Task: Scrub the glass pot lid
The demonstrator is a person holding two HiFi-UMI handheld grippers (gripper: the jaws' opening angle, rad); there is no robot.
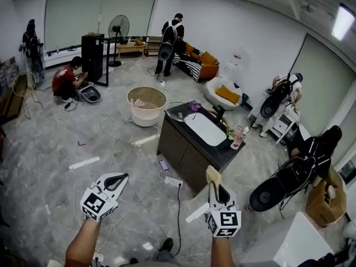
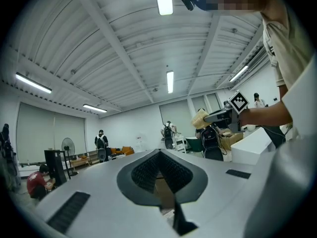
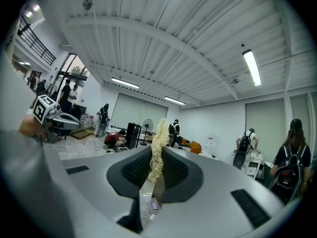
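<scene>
sink (image 1: 205, 129) in counter (image 1: 177, 144), tub (image 1: 146, 115) beside (left), sofa (image 1: 204, 66) beyond

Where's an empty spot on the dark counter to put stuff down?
The counter end nearest the sponge in the right gripper, beside the sink, looks bare. It's crowded beside the pink cup and round the purple thing at the far end.

A grey marbled floor (image 1: 44, 166) strewn with cables (image 1: 179, 204) lies under white walls and strip lights (image 1: 343, 21). Blinds cover the wide windows (image 1: 100, 10). A dark worktop (image 1: 178, 146) with a white basin (image 1: 204, 128) stands mid-room. An orange sofa (image 1: 203, 65) and a standing fan (image 1: 118, 29) are beyond.
</scene>
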